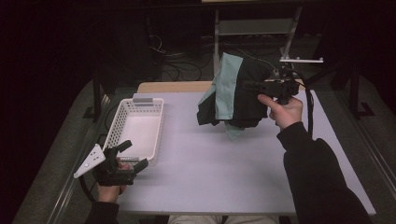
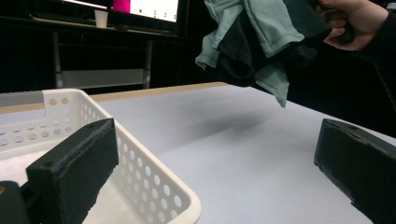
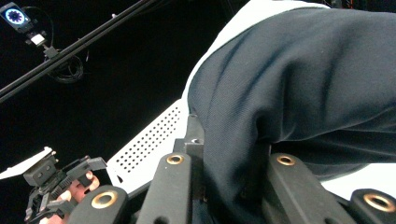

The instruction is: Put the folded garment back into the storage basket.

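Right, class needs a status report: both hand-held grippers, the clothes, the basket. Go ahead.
Right hand-held gripper shut on clothes bundle, held above the table. Left hand-held gripper open by the basket. Basket looks empty; nothing between bundle and basket.

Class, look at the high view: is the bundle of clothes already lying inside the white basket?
No, the right gripper holds the clothes up above the table's far side, apart from the basket.

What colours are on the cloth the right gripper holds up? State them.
Dark navy-black with pale teal panels on the cloth; the high view shows it best.
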A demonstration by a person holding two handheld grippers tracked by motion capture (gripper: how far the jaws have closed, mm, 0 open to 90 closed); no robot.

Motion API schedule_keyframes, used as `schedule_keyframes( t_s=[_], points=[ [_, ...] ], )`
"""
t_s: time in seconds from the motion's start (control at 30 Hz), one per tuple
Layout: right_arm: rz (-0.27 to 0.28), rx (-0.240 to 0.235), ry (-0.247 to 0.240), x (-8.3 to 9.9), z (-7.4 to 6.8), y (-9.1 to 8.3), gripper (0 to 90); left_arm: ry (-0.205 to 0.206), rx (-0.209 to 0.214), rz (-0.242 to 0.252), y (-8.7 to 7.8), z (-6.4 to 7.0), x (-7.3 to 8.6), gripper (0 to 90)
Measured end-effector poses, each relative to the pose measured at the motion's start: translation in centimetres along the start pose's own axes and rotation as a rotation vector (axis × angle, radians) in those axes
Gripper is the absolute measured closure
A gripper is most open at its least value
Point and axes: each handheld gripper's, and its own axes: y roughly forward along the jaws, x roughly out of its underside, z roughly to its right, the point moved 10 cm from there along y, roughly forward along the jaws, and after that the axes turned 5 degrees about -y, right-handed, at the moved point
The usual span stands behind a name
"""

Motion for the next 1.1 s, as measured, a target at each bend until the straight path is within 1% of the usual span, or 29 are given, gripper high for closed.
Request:
schedule_keyframes(
  t_s=[0.17,0.2,0.3,0.5,0.57,0.67,0.7,0.83,0.97,1.1],
  points=[
    [0.012,-0.011,0.009,-0.5,-0.4,0.7,76.2,-0.002,-0.006,0.001,-0.1,-0.1,0.0,0.0],
    [0.018,-0.011,0.002,-0.6,-0.3,0.8,76.2,-0.004,-0.007,0.002,-0.1,-0.1,0.0,0.0],
    [0.019,-0.018,0.016,-0.8,-0.6,1.1,76.2,-0.008,-0.006,0.005,-0.1,-0.1,0.0,0.0],
    [0.037,-0.018,-0.001,-1.4,-0.8,1.8,76.2,-0.003,-0.007,0.000,-0.1,-0.1,0.0,0.0],
    [0.035,-0.023,0.008,-1.5,-1.0,2.0,76.2,-0.004,-0.008,0.000,-0.1,-0.1,0.1,0.0],
    [0.021,-0.026,0.007,-1.6,-1.2,2.4,76.2,-0.001,-0.010,-0.004,-0.1,-0.2,0.1,0.0],
    [0.023,-0.024,-0.002,-1.7,-1.1,2.5,76.2,-0.001,-0.010,-0.004,0.0,-0.2,0.1,0.0],
    [0.019,-0.025,-0.004,-2.0,-1.5,3.0,76.2,-0.001,-0.011,-0.004,-0.1,-0.2,0.1,0.0],
    [0.034,-0.041,-0.006,-2.4,-2.1,3.5,76.1,-0.002,-0.011,-0.001,-0.1,-0.1,0.1,0.0],
    [0.036,-0.049,-0.007,-2.6,-2.4,4.0,76.1,-0.002,-0.010,-0.001,-0.1,-0.1,0.1,0.0]
  ],
)
